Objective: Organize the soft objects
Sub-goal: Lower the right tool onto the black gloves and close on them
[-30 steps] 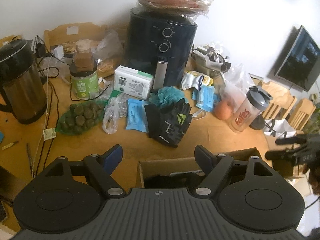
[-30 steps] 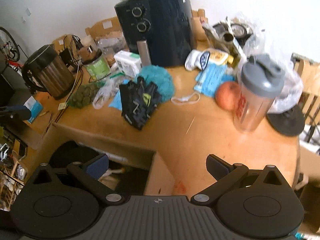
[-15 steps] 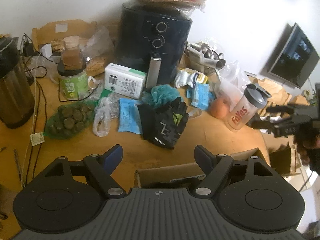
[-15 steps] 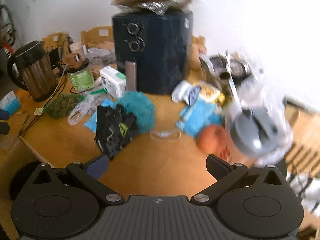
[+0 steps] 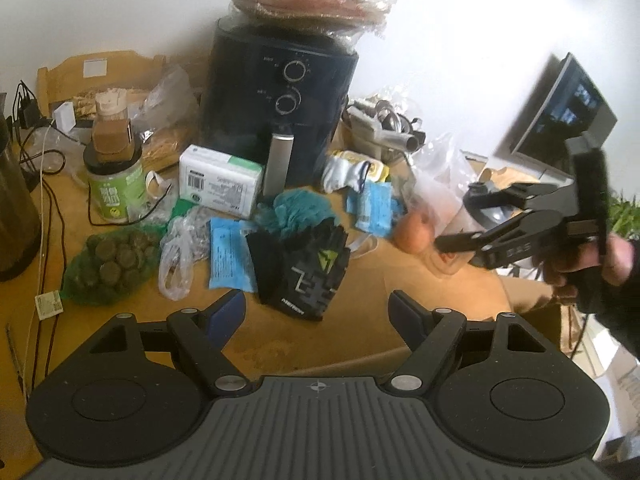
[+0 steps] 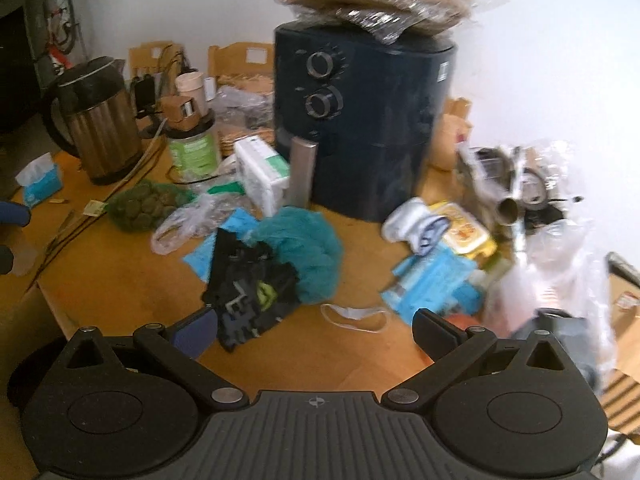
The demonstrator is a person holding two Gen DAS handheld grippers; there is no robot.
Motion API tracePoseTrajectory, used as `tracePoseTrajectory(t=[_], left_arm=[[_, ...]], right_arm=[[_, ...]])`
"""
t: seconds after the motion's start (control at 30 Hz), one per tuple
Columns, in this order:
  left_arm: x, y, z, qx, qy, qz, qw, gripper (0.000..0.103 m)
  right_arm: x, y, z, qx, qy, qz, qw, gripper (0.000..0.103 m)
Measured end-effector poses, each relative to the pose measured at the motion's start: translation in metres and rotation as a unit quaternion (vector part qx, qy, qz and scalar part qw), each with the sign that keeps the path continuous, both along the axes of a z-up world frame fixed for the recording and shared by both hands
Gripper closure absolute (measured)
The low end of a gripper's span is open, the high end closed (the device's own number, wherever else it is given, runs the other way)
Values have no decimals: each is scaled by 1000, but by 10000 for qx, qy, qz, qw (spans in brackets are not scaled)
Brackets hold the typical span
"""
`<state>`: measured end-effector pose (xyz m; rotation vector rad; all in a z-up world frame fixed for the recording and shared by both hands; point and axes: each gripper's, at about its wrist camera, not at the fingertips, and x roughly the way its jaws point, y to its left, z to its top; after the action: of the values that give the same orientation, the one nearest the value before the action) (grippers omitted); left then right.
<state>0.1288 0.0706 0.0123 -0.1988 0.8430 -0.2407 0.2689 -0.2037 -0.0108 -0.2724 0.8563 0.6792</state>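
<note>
We find both claws released and empty; the left claw hangs above the black gloves, which lie on the desk against the teal bath pouf; the right claw faces the same pile, presumably lining up a pick.

On the worktop, counted around the one dark air fryer: one black glove, one teal bath puff, two dials on the fryer's front, one kettle, one green-labelled jar, one white box and two claws.
</note>
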Motion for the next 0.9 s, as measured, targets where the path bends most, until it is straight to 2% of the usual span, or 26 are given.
tracePoseTrajectory(t=[0.17,0.43,0.73,0.9], left_arm=[[-3,8,-1,7,-59,193,9998,25],[-14,22,-17,-68,299,536,9981,25],[-23,24,-25,-247,503,643,9964,25],[-22,24,-26,-316,553,657,9958,25]], right_arm=[[13,9,-20,213,515,166,9983,0],[33,15,-59,377,1117,404,9922,0],[75,2,-103,815,1966,-354,9764,0],[78,10,-112,1028,2168,-161,9706,0]])
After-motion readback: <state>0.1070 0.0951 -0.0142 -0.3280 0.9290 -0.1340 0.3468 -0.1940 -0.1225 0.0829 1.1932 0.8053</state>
